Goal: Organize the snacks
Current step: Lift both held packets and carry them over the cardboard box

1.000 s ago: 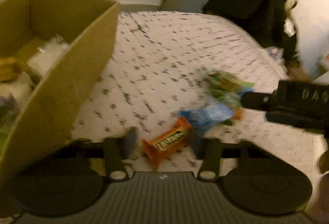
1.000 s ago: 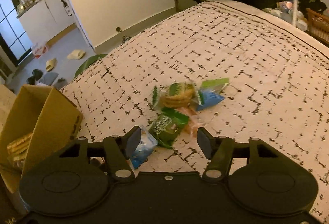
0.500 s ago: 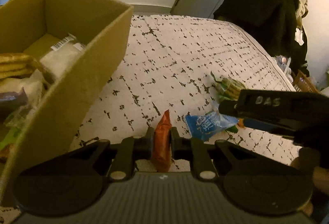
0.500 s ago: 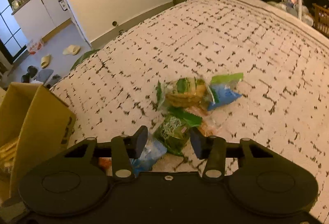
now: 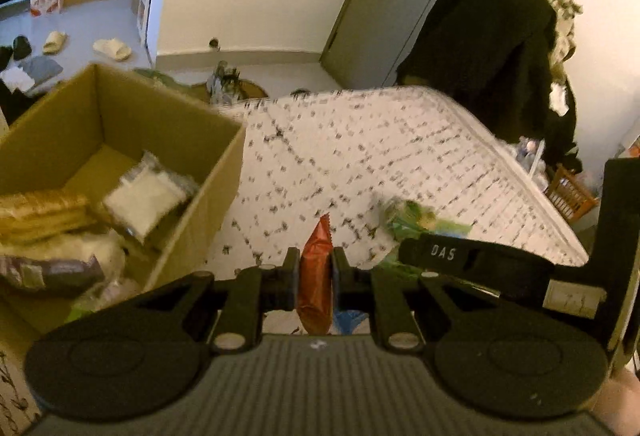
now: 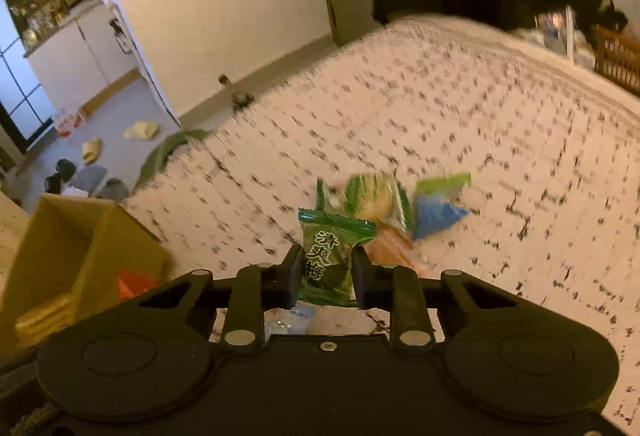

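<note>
Above a patterned bed (image 5: pixel 400 156), the left gripper (image 5: pixel 316 276) clamped an orange snack packet (image 5: pixel 317 272) beside the cardboard box (image 5: pixel 168 116), while the right gripper's (image 6: pixel 326 272) jaws were closing on a green candy packet (image 6: pixel 328 256).

A bed (image 6: pixel 460 108) in a black-flecked white cover carries a heap of snack packets (image 6: pixel 384 204) mid-frame, lower centre.

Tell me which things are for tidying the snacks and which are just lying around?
For the job:
- orange snack in left gripper
- green snack, right gripper closing on it
- cardboard box
- snack pile

Just lying around:
- slippers
- dark coat
</note>
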Demonstrator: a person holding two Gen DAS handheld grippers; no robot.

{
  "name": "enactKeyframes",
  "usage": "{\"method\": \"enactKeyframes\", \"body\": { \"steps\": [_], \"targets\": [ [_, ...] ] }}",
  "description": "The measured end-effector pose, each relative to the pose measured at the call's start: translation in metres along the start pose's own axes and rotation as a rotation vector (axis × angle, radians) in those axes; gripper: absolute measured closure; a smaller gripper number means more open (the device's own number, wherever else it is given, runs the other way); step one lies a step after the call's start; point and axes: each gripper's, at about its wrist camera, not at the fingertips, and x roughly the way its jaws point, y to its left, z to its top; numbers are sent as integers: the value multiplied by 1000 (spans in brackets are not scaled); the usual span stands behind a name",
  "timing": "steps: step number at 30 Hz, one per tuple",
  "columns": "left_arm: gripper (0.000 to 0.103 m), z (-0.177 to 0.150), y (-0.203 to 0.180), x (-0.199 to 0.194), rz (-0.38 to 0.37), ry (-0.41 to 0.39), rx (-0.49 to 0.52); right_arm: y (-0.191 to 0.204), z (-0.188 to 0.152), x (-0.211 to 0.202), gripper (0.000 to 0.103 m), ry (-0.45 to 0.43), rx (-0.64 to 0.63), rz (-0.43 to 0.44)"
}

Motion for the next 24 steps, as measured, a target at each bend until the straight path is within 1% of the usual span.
{"method": "enactKeyframes", "body": {
  "steps": [6, 13, 21, 24],
  "targets": [
    [89, 14, 4, -30, -11, -57, 1, 9, 6, -37, 78, -82, 21, 21],
    [89, 28, 16, -71, -9, -128, -6, 35, 4, -73, 78, -154, 1, 85],
    [89, 39, 35, -104, 7, -178, -17, 66, -3, -93, 78, -194, -40, 134],
    [89, 41, 42, -114, 15, -194, -17, 72, -8, -97, 78, -202, 2, 153]
  ]
}}
